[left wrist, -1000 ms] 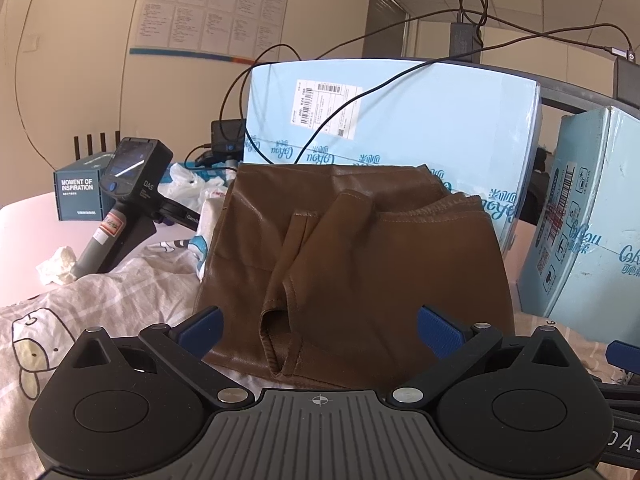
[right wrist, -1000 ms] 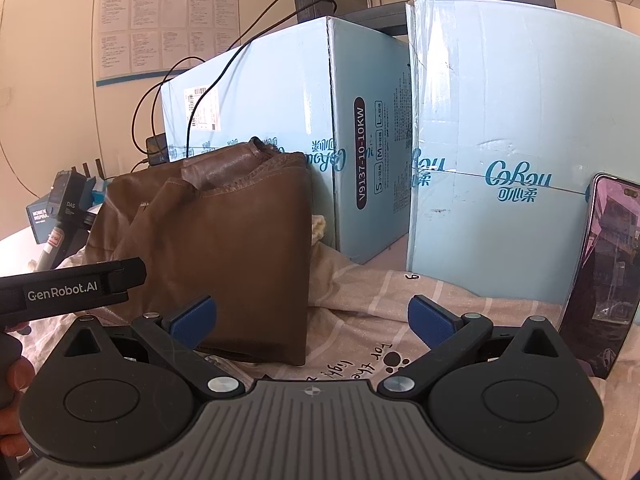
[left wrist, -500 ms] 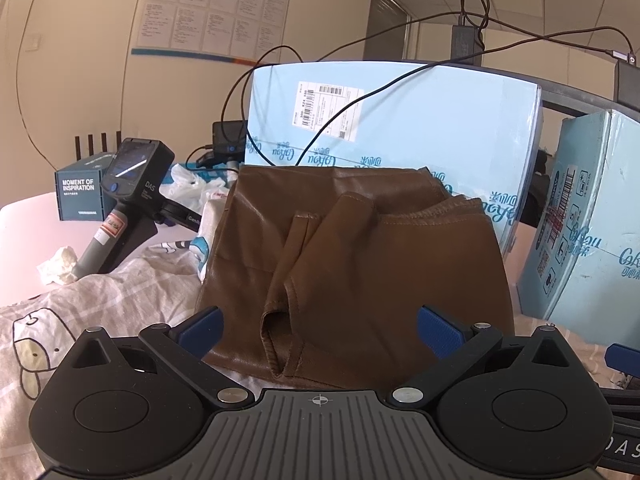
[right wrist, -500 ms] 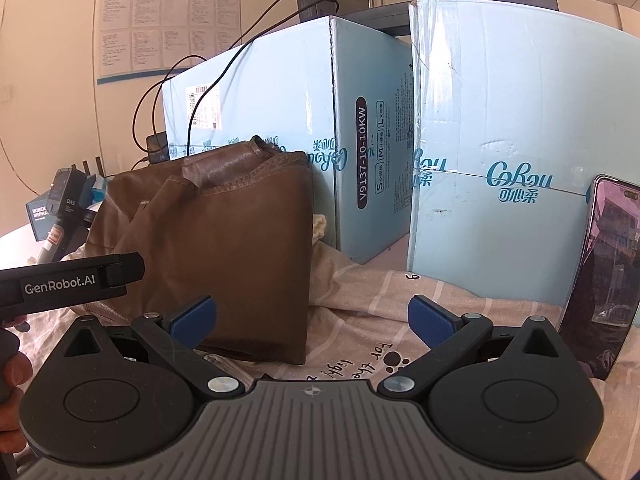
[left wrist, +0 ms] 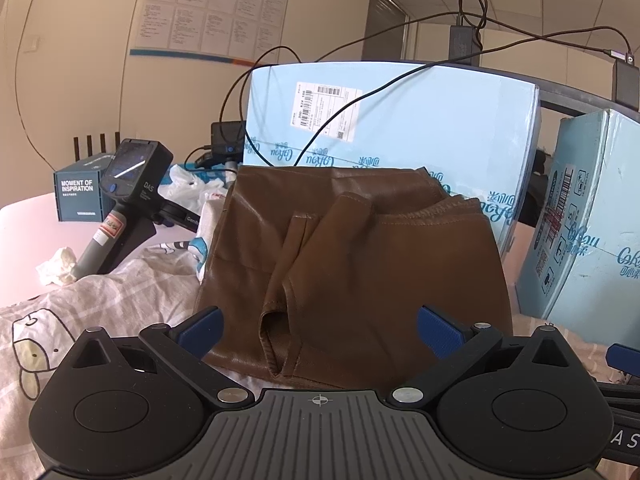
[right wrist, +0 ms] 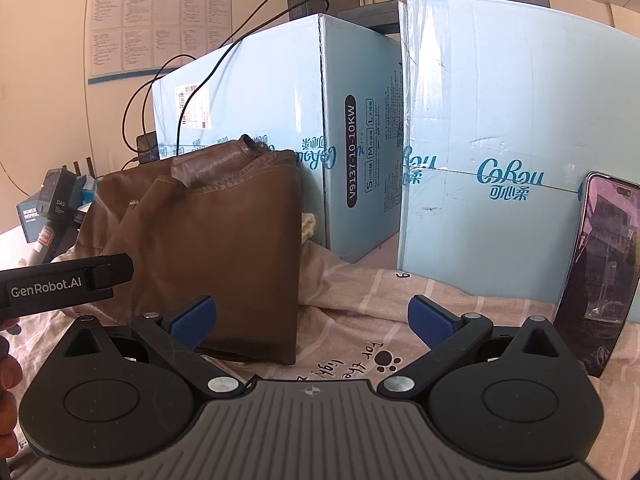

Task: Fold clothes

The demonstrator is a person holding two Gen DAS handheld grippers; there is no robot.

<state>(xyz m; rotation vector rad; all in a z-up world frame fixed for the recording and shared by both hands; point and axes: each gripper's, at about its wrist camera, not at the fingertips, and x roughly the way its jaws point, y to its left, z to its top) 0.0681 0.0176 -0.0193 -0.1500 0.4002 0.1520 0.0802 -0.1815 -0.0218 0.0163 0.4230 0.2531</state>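
Blue-padded fingers of the left tool and right tool stood wide apart, holding nothing. Almost nothing had shifted over the last second: the brown leather garment stayed folded before the blue boxes, suggesting that fold was finished.

We see a plain brown leather-look garment with tan stitching along its seams. Under it lies pale pink bedding with faint stripes and a black paw print; at left a white checked cloth bears a cartoon dog. The cartons are light blue with teal lettering. Both tools have black bodies and blue fingertips.
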